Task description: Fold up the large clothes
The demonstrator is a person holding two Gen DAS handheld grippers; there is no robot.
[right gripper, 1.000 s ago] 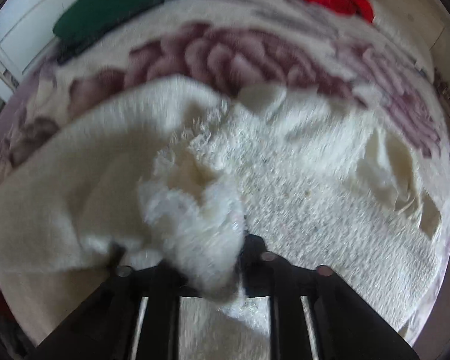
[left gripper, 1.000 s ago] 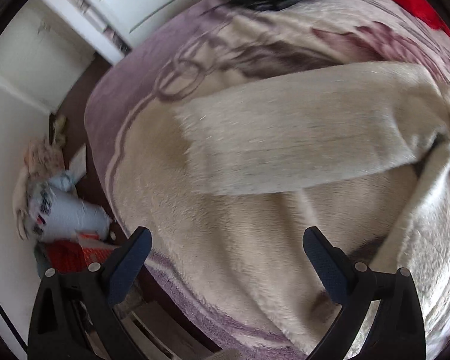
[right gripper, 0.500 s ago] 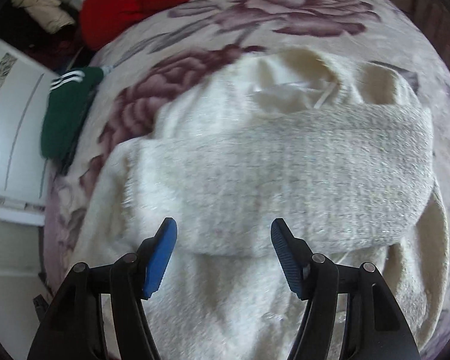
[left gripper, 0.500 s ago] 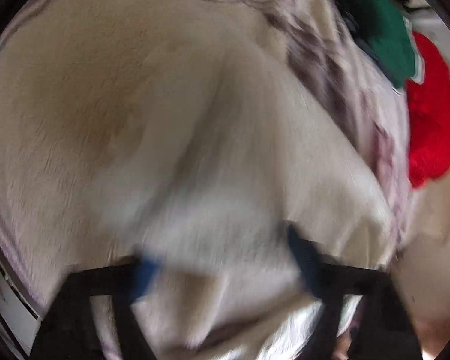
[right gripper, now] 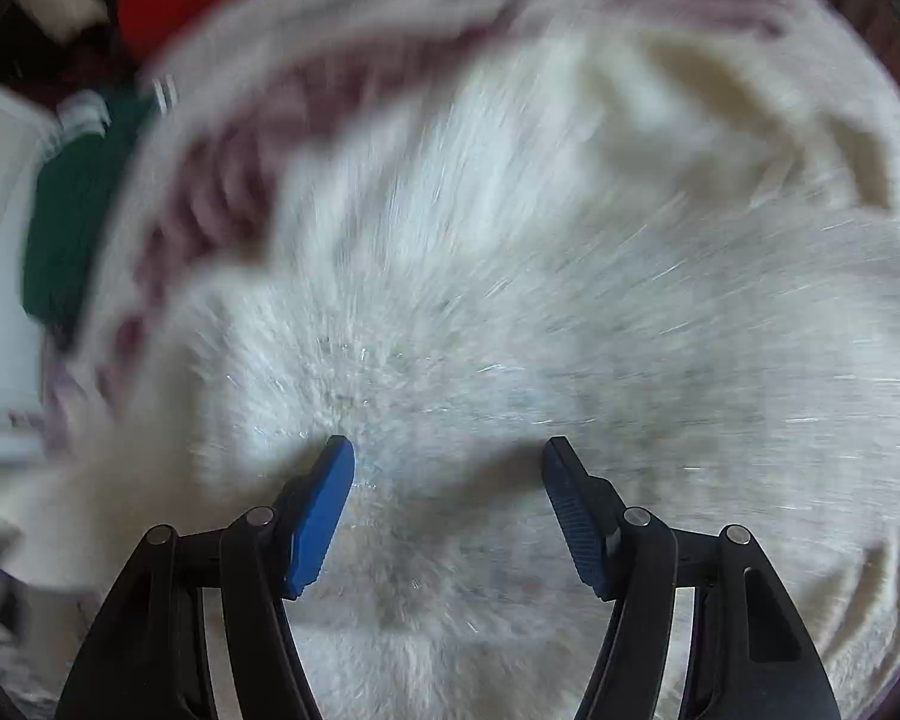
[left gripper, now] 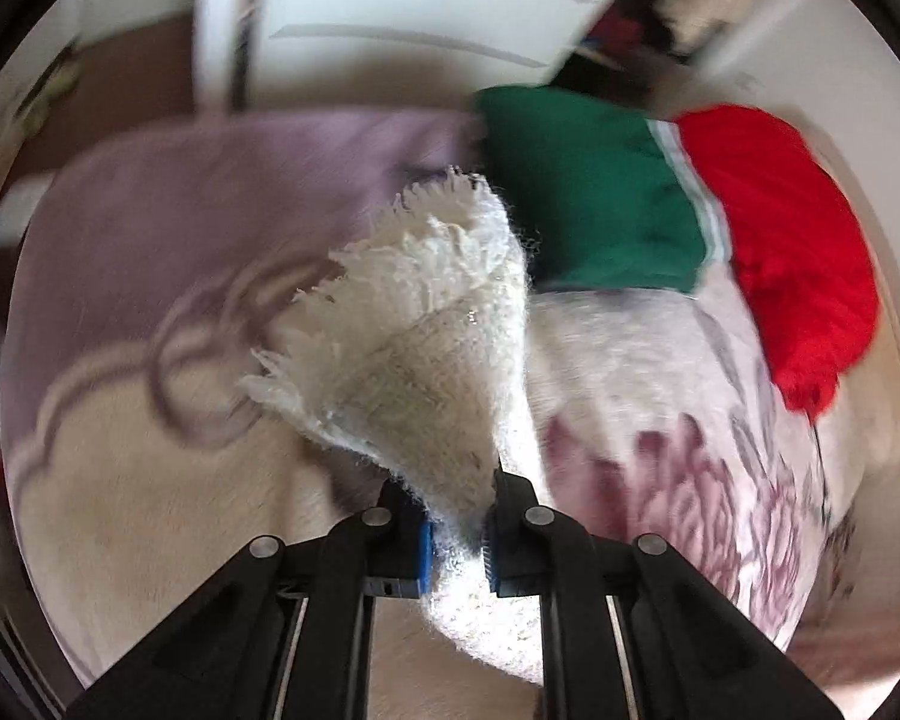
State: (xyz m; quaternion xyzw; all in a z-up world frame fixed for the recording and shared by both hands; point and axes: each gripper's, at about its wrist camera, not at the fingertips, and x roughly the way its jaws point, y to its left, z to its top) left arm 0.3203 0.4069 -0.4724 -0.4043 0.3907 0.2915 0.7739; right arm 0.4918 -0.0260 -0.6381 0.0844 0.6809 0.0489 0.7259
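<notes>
In the left wrist view, the left gripper (left gripper: 456,531), low in the centre of the frame, had its jaws pinched on a fringed edge of the cream knitted garment (left gripper: 426,348), which rose up through mid-frame over the floral blanket (left gripper: 150,252). A green garment (left gripper: 594,198) and a red garment (left gripper: 792,240) lay at upper right. In the blurred right wrist view, the right gripper (right gripper: 447,480) stood spread at the bottom, jaws clear above the cream garment (right gripper: 510,300) filling the frame
</notes>
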